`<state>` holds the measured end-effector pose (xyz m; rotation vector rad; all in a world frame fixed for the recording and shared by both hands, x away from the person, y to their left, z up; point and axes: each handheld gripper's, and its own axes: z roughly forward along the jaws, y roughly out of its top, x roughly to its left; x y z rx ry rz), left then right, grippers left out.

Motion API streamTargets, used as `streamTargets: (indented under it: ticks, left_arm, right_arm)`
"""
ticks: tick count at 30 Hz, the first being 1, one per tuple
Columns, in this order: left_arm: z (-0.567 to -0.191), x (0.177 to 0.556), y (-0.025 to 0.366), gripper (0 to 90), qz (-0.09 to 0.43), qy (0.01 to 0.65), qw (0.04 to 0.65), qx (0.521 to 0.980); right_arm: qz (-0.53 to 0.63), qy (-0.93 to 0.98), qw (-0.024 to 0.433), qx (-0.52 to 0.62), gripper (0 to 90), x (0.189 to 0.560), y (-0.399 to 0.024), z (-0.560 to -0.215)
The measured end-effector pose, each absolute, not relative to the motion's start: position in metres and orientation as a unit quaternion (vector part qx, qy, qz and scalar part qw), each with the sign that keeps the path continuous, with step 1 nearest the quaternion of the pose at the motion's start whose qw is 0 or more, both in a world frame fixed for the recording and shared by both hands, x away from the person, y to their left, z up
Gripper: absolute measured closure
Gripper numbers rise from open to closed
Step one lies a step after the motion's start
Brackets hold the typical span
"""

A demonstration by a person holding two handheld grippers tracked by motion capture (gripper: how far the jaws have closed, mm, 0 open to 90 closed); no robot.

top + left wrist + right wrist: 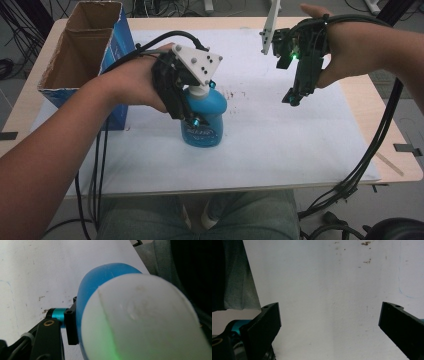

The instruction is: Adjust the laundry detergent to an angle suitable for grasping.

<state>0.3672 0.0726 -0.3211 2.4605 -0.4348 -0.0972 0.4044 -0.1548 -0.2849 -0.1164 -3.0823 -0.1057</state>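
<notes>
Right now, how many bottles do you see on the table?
1. The blue bottle stands upright on the white sheet, near the table's middle, gripped near its white top by the left gripper. The cardboard box at far left could hide more inside.

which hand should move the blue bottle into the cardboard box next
Left. The left gripper is already shut on the blue bottle, right beside the cardboard box. The right gripper hangs open above the white sheet, farther from both.

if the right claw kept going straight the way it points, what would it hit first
Most likely the bare white paper sheet covering the table: the open right claw points down at it with nothing between its jaws, as far as the pictures show.
</notes>
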Motion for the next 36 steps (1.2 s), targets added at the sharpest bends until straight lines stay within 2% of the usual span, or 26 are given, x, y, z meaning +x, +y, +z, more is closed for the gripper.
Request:
streamTargets:
  ticks: [4,25,36]
  left_arm:
    - [-0.320,0.366,0.073,35.4,-0.045,-0.159,0.315,0.935]
    - [-0.301,0.366,0.084,16.2,-0.028,-0.113,0.292,0.949]
    - [-0.282,0.368,0.095,12.7,-0.023,-0.091,0.251,0.963]
  right_arm:
    - [-0.034,-0.998,0.028,-0.035,3.3,0.404,-0.155,-0.284]
    - [-0.038,-0.998,0.025,-0.034,3.3,0.404,-0.154,-0.280]
    - [-0.042,-0.998,0.022,-0.036,3.3,0.405,-0.156,-0.278]
